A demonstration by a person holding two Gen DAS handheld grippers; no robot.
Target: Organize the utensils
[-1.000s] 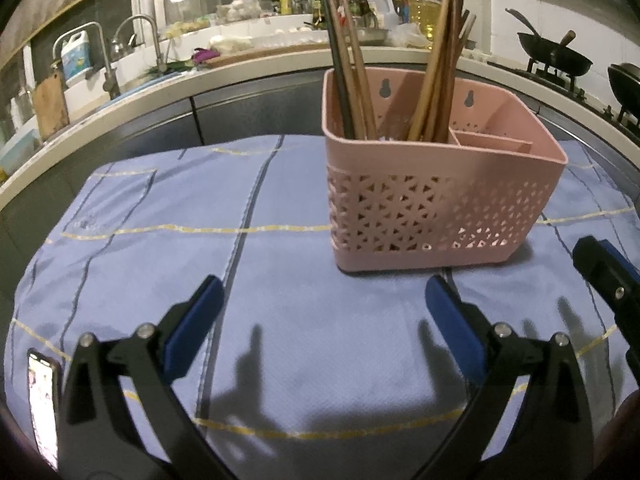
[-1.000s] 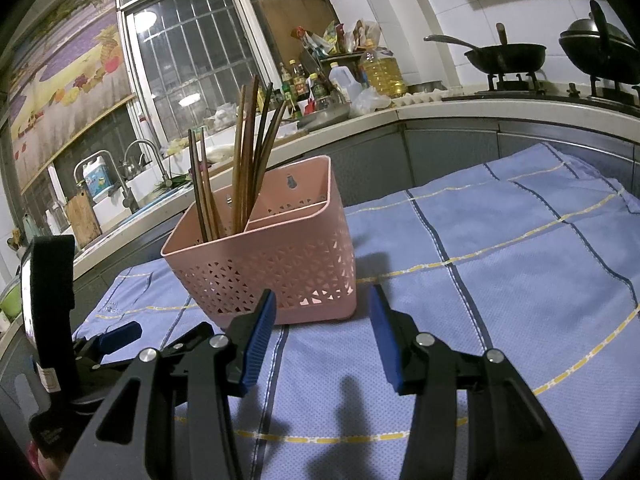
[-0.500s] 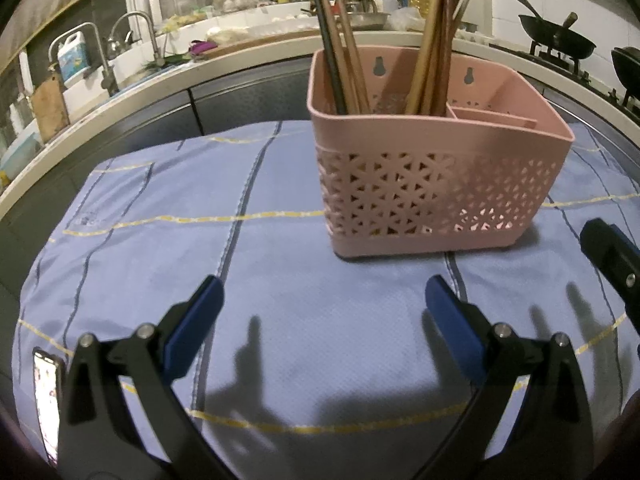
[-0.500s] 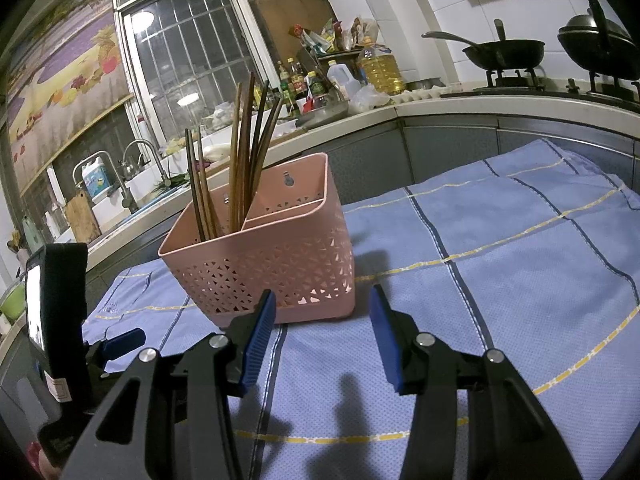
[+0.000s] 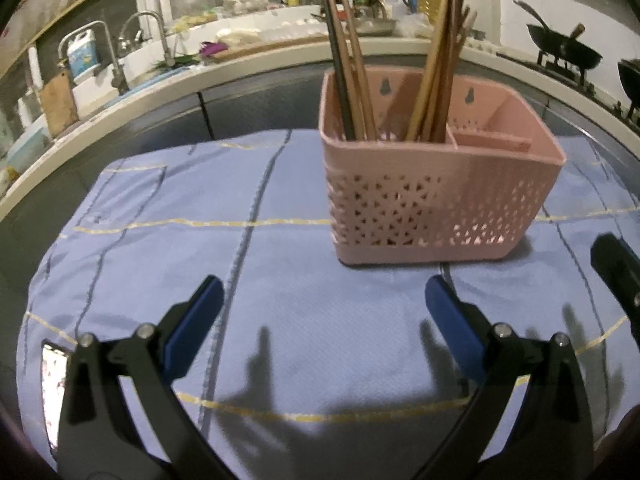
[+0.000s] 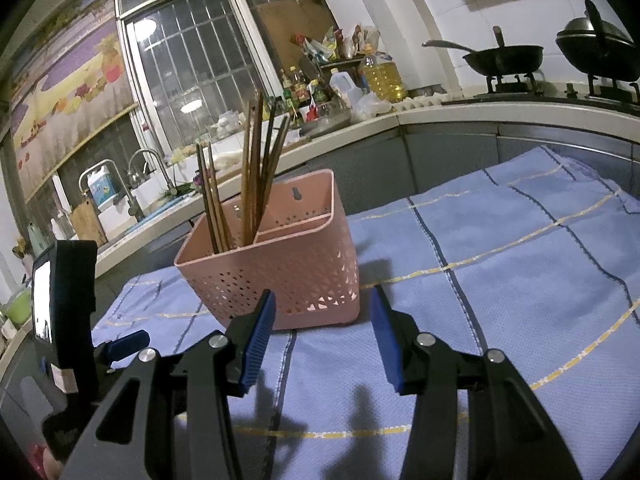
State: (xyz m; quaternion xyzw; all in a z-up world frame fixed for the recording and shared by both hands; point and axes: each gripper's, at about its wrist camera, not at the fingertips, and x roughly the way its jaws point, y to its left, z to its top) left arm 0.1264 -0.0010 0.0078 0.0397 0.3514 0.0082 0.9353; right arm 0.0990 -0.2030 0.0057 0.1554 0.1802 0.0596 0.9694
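Left wrist view: the left gripper [image 5: 322, 304] is seen with its blue-padded fingers spread wide apart and nothing held between them, poised above the blue cloth [image 5: 168, 216] that is crossed by dark and yellow lines. A pink perforated utensil basket [image 5: 436, 200] is set upright on the cloth ahead of the gripper, toward the right of centre and clear of both fingers. Chopsticks are stood in its larger compartment in two bunches: a darker bunch [image 5: 348, 64] at the left end and a lighter wooden bunch [image 5: 440, 60] beside the divider, both leaning slightly. The smaller compartment on the right is seen only in part, and its contents cannot be told. A black and blue tip of the right gripper [image 5: 616, 264] is caught at the right edge.

From the right wrist view, the right gripper [image 6: 322, 324] is shown with its fingers parted and nothing between them, just in front of the basket [image 6: 280, 276] without touching it. The chopsticks [image 6: 256, 172] are seen rising well above the rim. The left gripper's body [image 6: 72, 320] is visible at the left. Behind the cloth [image 6: 520, 240], a kitchen counter [image 6: 480, 114] is seen with a wok [image 6: 504, 58] on a burner, an oil bottle [image 6: 382, 76] and a sink tap [image 6: 156, 168].
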